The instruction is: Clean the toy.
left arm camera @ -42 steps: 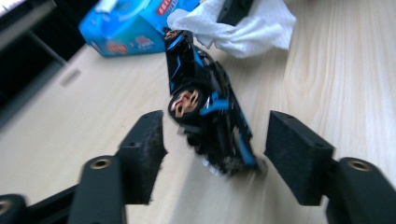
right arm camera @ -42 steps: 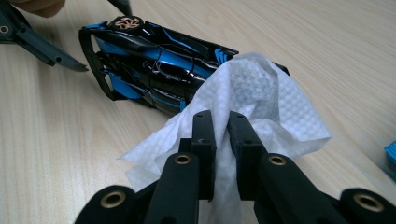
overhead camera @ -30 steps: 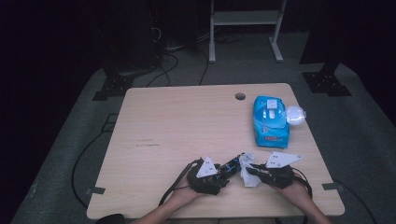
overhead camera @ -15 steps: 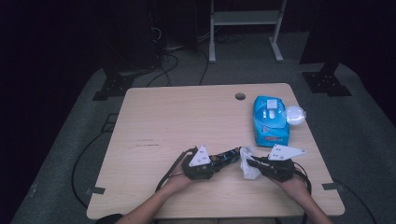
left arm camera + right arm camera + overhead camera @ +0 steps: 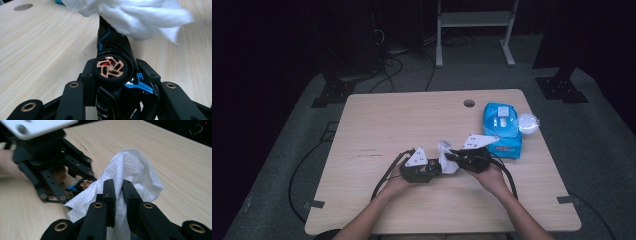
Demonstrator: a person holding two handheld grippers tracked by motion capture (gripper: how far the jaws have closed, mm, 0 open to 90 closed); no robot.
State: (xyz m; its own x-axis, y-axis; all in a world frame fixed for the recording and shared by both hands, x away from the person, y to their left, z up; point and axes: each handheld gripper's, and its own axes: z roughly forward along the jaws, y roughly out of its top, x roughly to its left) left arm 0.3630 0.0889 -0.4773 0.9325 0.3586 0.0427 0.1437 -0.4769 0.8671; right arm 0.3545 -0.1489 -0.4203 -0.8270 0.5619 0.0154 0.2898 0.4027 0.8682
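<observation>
My left gripper point(image 5: 431, 170) sits near the table's front middle, pointing right. Its jaws have just been closing and are now shut on a small black toy car point(image 5: 110, 68) with blue markings and a copper-coloured wheel. From the right comes my right gripper point(image 5: 452, 156), shut on a crumpled white wipe point(image 5: 445, 161). In the right gripper view the wipe point(image 5: 130, 168) is pinched between the two jaws point(image 5: 118, 183), and the car point(image 5: 83, 184) shows just behind it. The wipe point(image 5: 140, 13) rests on the far end of the car.
A blue pack of wipes point(image 5: 502, 127) lies at the table's right, with a clear round lid point(image 5: 528, 122) beside it. A cable hole point(image 5: 469, 103) is in the wooden tabletop point(image 5: 387, 120). Cables trail from both grippers toward the front edge.
Both hands have moved away from the front edge. The right gripper carried the wipe leftward until it met the car in the left gripper.
</observation>
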